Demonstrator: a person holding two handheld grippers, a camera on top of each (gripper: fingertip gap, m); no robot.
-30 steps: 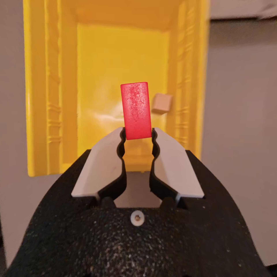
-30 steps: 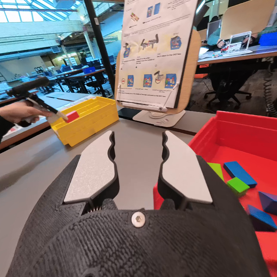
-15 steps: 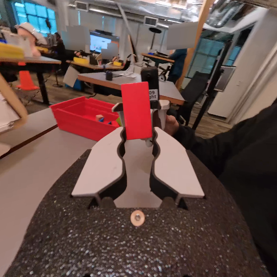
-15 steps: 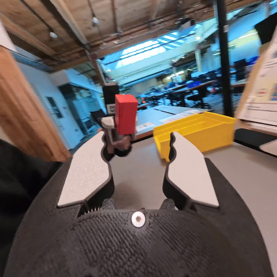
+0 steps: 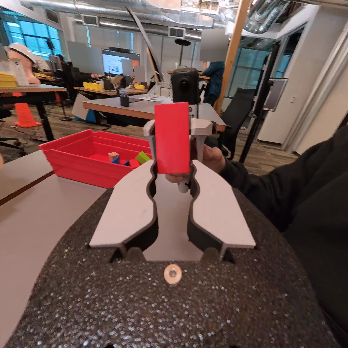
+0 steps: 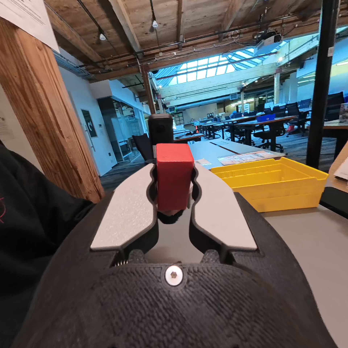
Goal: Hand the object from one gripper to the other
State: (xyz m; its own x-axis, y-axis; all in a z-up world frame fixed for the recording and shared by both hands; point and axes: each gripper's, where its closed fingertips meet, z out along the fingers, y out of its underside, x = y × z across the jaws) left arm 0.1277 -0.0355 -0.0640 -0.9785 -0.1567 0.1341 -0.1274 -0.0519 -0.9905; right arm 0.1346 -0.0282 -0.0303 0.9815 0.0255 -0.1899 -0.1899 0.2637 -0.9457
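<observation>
A red rectangular block stands upright between the two grippers, above the grey table. My left gripper is shut on its lower end, with both pads against its sides. My right gripper faces it from the other side and is shut on the same block, with its pads pressed on both sides. In the left wrist view the right gripper's fingers show on either side of the block, behind it. The left gripper is mostly hidden behind the block in the right wrist view.
A red bin with several coloured blocks stands on the table behind the left of the grippers. A yellow bin stands to the right in the right wrist view. A wooden post and the person's dark sleeve are close by. The tips of both grippers are at nearly the same place.
The left gripper swung from over the yellow bin to face the right gripper, block still held. The right gripper opened wide, moved in around the block, and its jaws closed on it.
</observation>
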